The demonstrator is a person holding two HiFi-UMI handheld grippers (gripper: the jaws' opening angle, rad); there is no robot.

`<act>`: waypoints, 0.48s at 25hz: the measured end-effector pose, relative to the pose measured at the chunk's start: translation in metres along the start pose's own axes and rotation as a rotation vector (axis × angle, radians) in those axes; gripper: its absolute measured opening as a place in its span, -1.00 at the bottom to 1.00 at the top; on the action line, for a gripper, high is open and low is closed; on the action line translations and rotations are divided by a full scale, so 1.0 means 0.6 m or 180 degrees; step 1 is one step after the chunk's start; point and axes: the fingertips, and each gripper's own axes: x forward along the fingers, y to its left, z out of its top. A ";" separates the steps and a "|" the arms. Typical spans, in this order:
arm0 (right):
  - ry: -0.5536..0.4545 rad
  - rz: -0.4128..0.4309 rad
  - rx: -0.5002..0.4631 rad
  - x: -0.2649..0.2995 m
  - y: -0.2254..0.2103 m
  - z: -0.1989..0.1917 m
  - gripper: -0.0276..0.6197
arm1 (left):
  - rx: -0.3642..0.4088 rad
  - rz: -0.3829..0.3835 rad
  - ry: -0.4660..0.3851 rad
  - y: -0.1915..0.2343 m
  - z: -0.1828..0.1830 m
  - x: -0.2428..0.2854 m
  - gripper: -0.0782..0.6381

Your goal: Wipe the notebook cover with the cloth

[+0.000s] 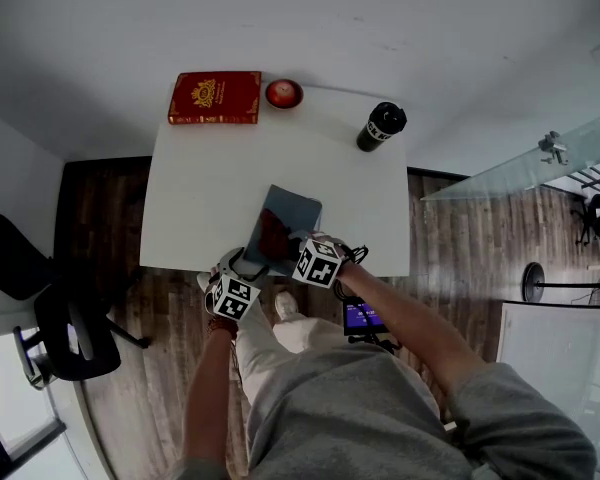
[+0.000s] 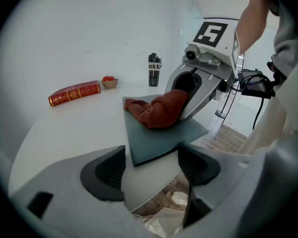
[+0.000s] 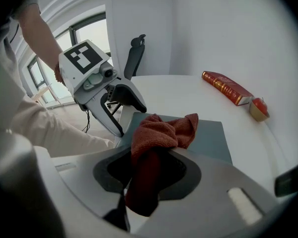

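Note:
A grey-blue notebook point(image 1: 298, 211) lies flat on the white table point(image 1: 200, 198), near its front edge. A rust-red cloth point(image 1: 271, 236) is bunched on the near part of its cover. My right gripper point(image 1: 286, 245) is shut on the cloth point(image 3: 159, 133), which trails down between its jaws onto the notebook point(image 3: 211, 138). My left gripper point(image 1: 243, 266) is open at the table's front edge. The notebook's near corner point(image 2: 154, 145) lies just ahead of its spread jaws, not touched. In the left gripper view the right gripper point(image 2: 198, 83) presses the cloth point(image 2: 159, 110) onto the cover.
A red book point(image 1: 215, 98) lies at the table's far left. Beside it is a small bowl with something red point(image 1: 283, 93). A black bottle point(image 1: 381, 126) stands at the far right. A black office chair point(image 1: 60, 308) is on the wooden floor to the left.

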 end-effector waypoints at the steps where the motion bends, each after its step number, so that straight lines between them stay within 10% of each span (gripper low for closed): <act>1: -0.0010 0.0024 -0.0012 0.001 0.006 0.001 -0.51 | 0.0000 -0.0002 -0.0001 0.000 0.000 -0.001 0.12; 12: -0.0165 0.0382 -0.0160 0.006 0.073 0.011 -0.51 | 0.0001 -0.0007 -0.0009 -0.001 -0.002 -0.001 0.12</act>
